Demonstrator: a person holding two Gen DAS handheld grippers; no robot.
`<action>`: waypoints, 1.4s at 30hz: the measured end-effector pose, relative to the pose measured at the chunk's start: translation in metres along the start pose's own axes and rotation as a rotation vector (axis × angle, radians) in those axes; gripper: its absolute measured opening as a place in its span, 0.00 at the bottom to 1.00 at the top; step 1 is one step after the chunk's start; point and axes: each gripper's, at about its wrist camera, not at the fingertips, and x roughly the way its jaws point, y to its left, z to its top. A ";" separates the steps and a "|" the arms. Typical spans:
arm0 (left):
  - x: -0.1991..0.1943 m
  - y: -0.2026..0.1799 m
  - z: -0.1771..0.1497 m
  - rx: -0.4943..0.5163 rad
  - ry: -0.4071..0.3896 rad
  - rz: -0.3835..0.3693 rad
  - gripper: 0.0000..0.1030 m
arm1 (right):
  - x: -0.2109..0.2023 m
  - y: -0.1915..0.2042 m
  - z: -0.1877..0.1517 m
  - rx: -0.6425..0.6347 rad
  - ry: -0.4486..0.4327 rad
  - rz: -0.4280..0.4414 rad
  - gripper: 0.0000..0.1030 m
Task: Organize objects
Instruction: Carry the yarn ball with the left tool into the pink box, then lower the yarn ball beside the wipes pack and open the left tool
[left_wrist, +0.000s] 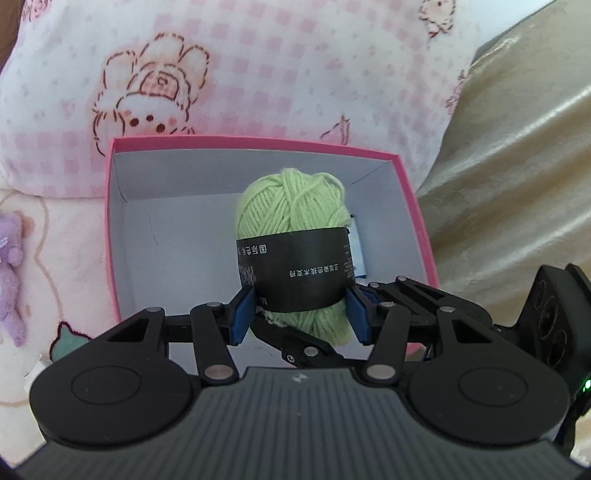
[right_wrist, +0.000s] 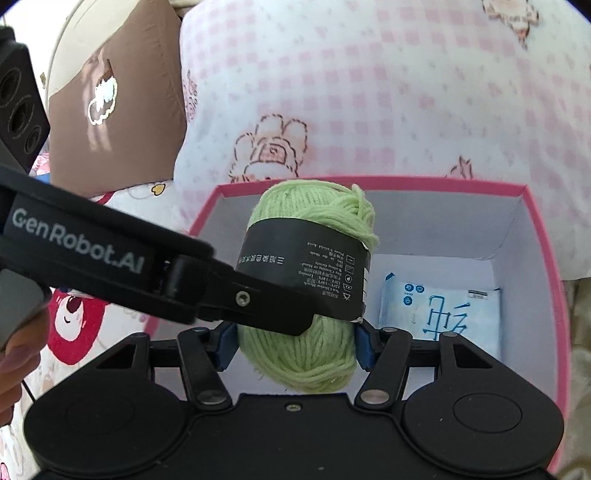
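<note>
- The left gripper (left_wrist: 301, 314) is gripping a ball of light green yarn (left_wrist: 291, 206), its blue pads (left_wrist: 242, 314) pressing on either side of the black paper band (left_wrist: 295, 271) that wraps the ball.
- The right gripper (right_wrist: 291, 345) is also clamping the same green yarn (right_wrist: 314, 354), its blue pads (right_wrist: 364, 345) sitting against the lower part of the ball, just below the black band (right_wrist: 306, 273).
- In the right wrist view, the left gripper (right_wrist: 295, 321) is reaching in from the left, one finger lying across the front of the yarn.
- The yarn is hanging over the open pink box (left_wrist: 110, 229), inside its rim.
- A blue-and-white packet (right_wrist: 443, 314) is lying flat on the white floor of the pink box (right_wrist: 546, 280), to the right of the yarn.
- The box is sitting in front of a pink checked pillow (left_wrist: 258, 74) with a cartoon print.
- A purple plush toy (left_wrist: 11, 266) is lying well to the left of the box.
</note>
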 end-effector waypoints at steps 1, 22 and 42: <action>0.004 -0.001 0.000 0.023 0.004 0.007 0.49 | 0.004 -0.002 0.001 0.003 0.011 0.003 0.64; 0.042 0.033 -0.009 -0.108 -0.004 -0.022 0.48 | 0.039 -0.008 0.004 0.019 0.127 -0.094 0.67; 0.051 0.013 -0.016 0.017 -0.017 0.110 0.34 | 0.039 0.007 -0.016 -0.135 0.145 -0.169 0.66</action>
